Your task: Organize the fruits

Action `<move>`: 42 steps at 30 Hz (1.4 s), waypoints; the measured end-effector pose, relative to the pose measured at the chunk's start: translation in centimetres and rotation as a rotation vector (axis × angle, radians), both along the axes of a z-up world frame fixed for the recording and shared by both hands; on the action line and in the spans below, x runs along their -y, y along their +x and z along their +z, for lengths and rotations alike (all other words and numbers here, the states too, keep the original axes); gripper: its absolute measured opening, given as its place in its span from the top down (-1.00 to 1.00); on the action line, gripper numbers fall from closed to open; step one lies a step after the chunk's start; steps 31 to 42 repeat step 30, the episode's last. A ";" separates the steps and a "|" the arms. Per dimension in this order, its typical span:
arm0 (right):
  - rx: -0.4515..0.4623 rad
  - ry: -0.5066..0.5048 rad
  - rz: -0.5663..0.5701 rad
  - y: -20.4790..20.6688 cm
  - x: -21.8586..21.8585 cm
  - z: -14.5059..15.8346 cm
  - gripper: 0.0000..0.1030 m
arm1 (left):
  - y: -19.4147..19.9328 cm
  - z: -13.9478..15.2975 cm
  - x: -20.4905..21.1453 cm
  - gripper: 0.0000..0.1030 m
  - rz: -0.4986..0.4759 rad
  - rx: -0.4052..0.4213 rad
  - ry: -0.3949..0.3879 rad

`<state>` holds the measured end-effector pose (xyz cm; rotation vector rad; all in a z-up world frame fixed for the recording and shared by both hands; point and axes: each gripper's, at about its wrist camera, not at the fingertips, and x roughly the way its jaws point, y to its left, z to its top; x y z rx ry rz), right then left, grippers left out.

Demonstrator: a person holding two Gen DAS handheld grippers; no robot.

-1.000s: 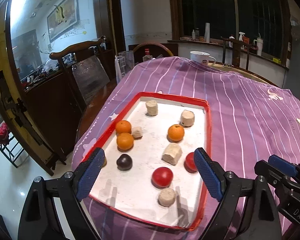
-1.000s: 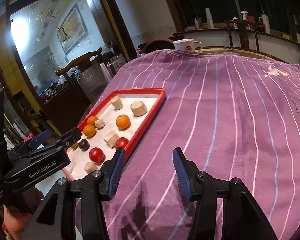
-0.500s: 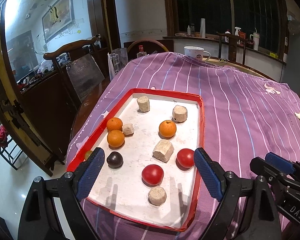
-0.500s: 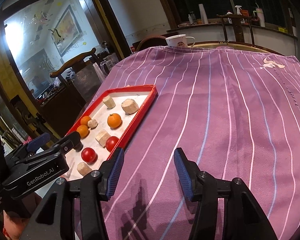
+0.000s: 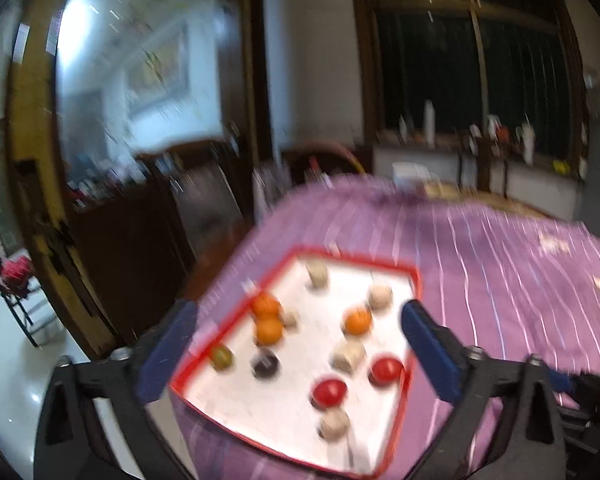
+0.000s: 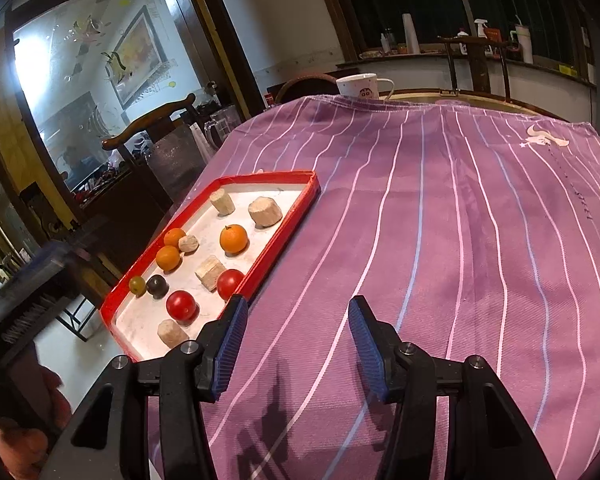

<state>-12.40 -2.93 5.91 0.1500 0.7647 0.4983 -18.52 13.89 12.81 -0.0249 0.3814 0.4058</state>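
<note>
A red-rimmed white tray [image 6: 268,178] lies at the left edge of the purple striped tablecloth [image 6: 440,220]. It holds three oranges [image 6: 233,239], two red tomatoes [image 6: 181,305], a dark plum [image 6: 157,285], a green grape [image 6: 137,285] and several beige chunks [image 6: 265,211]. My left gripper [image 5: 299,312] hovers above the near end of the tray [image 5: 356,258]. Its jaws are opening, with nothing gripped between them, and that view is blurred. To the right of the tray, my right gripper [image 6: 297,304] stands open over bare cloth.
A white mug [image 6: 360,84] stands at the table's far edge. A wooden chair [image 6: 152,120] and a glass jug [image 6: 220,126] are beyond the table's left side. The tray's left rim sits at the table edge, with floor below.
The left wrist view has lifted and tilted up, now blurred, so the tray sits lower in it. Its fingers have spread wider. The right gripper has hardly moved.
</note>
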 end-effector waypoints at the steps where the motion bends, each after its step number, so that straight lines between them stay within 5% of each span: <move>1: 0.007 0.000 0.001 -0.2 0.0 0.1 -0.12 | -0.9 0.7 0.2 -1.00 0.013 0.054 0.018; 5: 0.033 -0.009 0.002 -0.7 -0.2 0.7 -0.12 | -3.7 2.3 0.2 -1.00 0.014 0.205 0.023; 14: 0.083 -0.049 0.034 -2.2 -1.2 1.4 -0.13 | -5.0 2.1 -1.4 -1.00 0.028 0.235 -0.078; 30: 0.063 -0.092 0.082 -1.8 -2.7 0.2 -0.17 | -1.6 -0.6 -1.9 -1.00 -0.069 0.020 -0.177; 42: 0.063 -0.092 0.082 -1.8 -2.7 0.2 -0.17 | -1.6 -0.6 -1.9 -1.00 -0.069 0.020 -0.177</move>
